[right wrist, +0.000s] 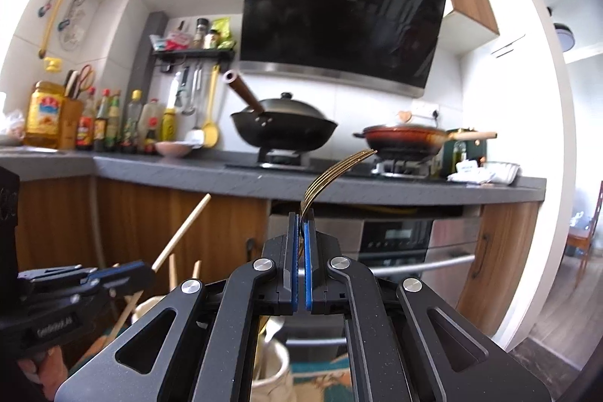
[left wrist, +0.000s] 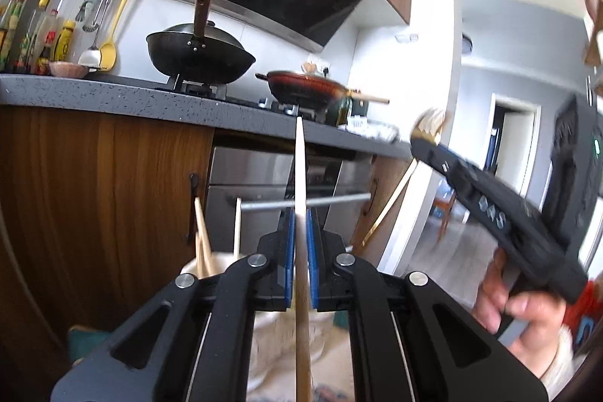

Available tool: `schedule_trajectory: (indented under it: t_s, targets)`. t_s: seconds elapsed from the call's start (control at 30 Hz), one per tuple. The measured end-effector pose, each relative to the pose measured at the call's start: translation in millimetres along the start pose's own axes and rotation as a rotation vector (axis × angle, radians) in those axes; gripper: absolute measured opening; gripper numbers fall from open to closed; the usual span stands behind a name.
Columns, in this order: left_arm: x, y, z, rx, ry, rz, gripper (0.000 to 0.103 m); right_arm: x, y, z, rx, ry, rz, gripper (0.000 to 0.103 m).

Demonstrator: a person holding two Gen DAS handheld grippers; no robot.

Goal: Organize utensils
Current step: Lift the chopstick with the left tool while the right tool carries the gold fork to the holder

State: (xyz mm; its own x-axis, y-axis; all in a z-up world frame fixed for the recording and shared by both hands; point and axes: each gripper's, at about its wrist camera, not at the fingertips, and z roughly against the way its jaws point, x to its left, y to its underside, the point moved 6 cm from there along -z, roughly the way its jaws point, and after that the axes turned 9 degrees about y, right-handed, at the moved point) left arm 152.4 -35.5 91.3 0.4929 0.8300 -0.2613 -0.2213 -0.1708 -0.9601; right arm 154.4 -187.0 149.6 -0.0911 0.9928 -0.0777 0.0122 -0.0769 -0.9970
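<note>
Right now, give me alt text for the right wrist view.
The right gripper is shut on a gold fork, tines up toward the stove. Below it a pale holder stands; at left, the left gripper clamps a chopstick.

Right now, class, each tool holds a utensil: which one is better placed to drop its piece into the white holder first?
Left, probably. The left tool grips its chopstick right above the white holder. The right tool, holding the fork, looks farther off.
</note>
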Motion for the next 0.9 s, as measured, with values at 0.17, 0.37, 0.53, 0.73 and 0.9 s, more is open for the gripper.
schedule_trajectory:
  t_s: [0.17, 0.37, 0.53, 0.73, 0.9]
  targets:
    - [18, -15, -21, -0.050, -0.032, -0.004, 0.006, -3, 13, -16, 0.014, 0.010, -0.015, 0.003]
    - [30, -19, -38, -0.072, -0.096, -0.062, 0.006, -1, 31, -30, 0.044, 0.008, -0.015, 0.003]
    - [21, -17, -44, -0.086, -0.154, -0.192, 0.006, 2, 42, -40, 0.080, 0.002, -0.010, 0.003]
    - [14, -13, -38, -0.115, -0.171, -0.241, 0.006, 4, 46, -42, 0.097, -0.006, -0.010, 0.003]
    - [18, -16, -36, -0.121, -0.179, -0.229, 0.006, 5, 46, -42, 0.095, -0.009, -0.008, 0.003]
